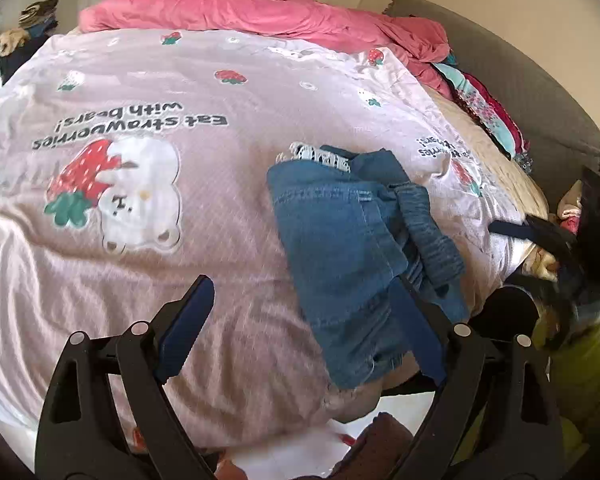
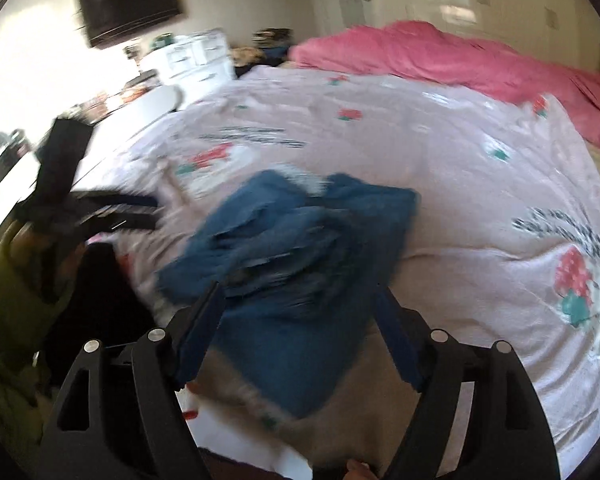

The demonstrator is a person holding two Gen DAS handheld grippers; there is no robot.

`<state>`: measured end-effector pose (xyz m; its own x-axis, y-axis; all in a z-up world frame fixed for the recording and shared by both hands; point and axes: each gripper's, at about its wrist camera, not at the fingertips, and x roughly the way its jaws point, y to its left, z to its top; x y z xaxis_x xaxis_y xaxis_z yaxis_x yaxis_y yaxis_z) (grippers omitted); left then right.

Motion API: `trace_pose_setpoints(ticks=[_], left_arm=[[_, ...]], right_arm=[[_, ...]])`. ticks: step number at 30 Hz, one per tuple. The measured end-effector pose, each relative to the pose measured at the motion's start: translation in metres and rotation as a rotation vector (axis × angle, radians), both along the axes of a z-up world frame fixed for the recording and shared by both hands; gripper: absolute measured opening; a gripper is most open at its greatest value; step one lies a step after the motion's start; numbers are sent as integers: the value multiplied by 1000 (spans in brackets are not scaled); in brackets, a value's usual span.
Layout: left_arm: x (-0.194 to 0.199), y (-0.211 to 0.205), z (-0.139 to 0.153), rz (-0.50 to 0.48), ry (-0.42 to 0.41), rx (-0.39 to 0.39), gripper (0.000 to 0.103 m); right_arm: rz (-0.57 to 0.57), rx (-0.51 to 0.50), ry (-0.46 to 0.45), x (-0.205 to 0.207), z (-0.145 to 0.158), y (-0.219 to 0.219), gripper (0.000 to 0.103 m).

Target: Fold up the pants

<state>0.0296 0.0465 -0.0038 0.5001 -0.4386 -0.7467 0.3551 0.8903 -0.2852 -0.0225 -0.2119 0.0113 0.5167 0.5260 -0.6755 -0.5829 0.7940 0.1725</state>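
The blue denim pants (image 1: 332, 248) lie in a folded bundle on the pink strawberry-print bedspread (image 1: 228, 128), near its front edge, with a bit of striped fabric (image 1: 320, 158) at their far end. My left gripper (image 1: 300, 284) stands open above the near end of the pants; its right finger (image 1: 412, 328) overlaps the denim without clamping it. In the blurred right wrist view the pants (image 2: 300, 232) lie between the wide-apart fingers of my right gripper (image 2: 298, 292), which do not press on them. Each gripper also shows in the other view: right gripper (image 1: 540, 232), left gripper (image 2: 140, 208).
A crumpled pink blanket (image 1: 260, 12) lies across the far side of the bed. A stack of coloured clothes (image 1: 488, 116) sits by the grey headboard (image 1: 520, 80). A wall TV (image 2: 132, 4) and white drawers (image 2: 196, 56) stand beyond. A green sleeve (image 2: 8, 280) is at the left.
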Motion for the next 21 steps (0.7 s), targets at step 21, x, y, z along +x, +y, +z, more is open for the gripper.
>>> trace_pose_setpoints(ticks=[21], left_arm=[[67, -43, -36, -115, 116, -22, 47]], right_arm=[[337, -264, -166, -32, -16, 115, 52]])
